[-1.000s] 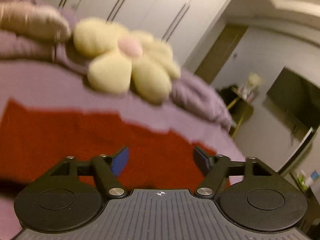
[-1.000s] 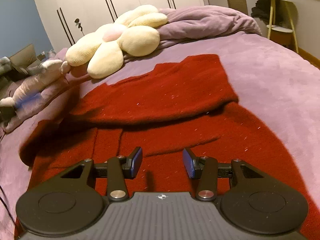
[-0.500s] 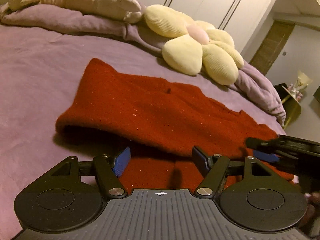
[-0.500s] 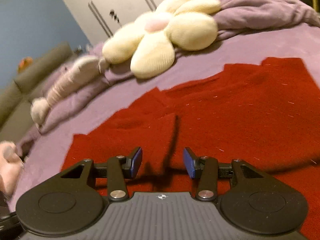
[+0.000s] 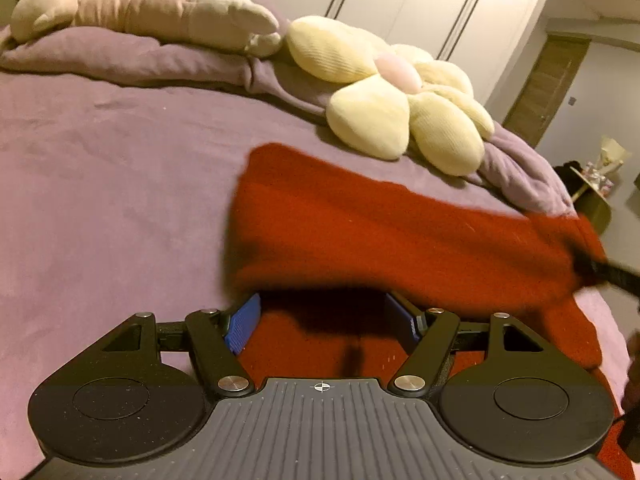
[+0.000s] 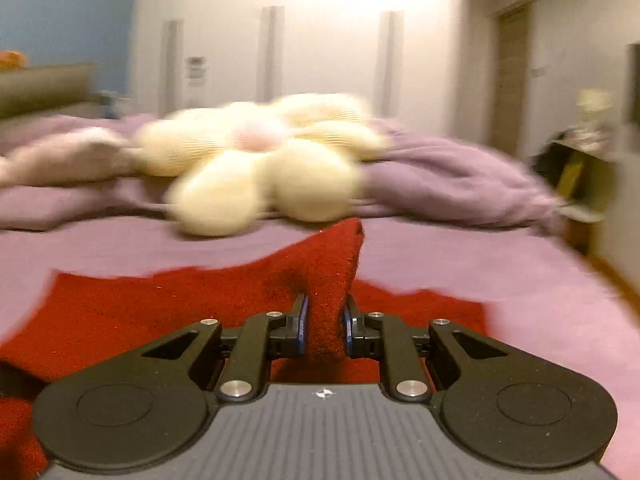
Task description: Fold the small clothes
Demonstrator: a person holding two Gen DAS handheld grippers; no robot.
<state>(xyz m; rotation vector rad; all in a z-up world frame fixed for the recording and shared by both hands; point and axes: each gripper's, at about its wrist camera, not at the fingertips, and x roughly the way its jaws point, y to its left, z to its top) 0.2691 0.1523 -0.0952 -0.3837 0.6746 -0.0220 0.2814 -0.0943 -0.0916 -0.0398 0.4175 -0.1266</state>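
Observation:
A red knitted garment [image 5: 380,232] lies on the purple bed [image 5: 100,180]. Its upper layer is lifted into a blurred fold that hangs just over the fingertips of my left gripper [image 5: 322,312]. That gripper is open, with only the lower red layer lying flat between its blue pads [image 5: 242,326]. My right gripper [image 6: 324,320] has its jaws closing, and its pads press on a raised ridge of the red garment [image 6: 328,264]. In the left wrist view the right gripper [image 5: 608,274] shows as a dark blur at the fold's right end.
A cream flower-shaped cushion [image 5: 400,104] and a long pink plush toy [image 5: 160,12] lie at the head of the bed on a bunched purple duvet [image 5: 520,168]. White wardrobes stand behind. A small side table [image 5: 596,196] is beyond the bed's right edge.
My right gripper's jaws have come together on the red fabric and pulled it up into a ridge. The left gripper has dropped closer to the garment, its jaws unchanged.

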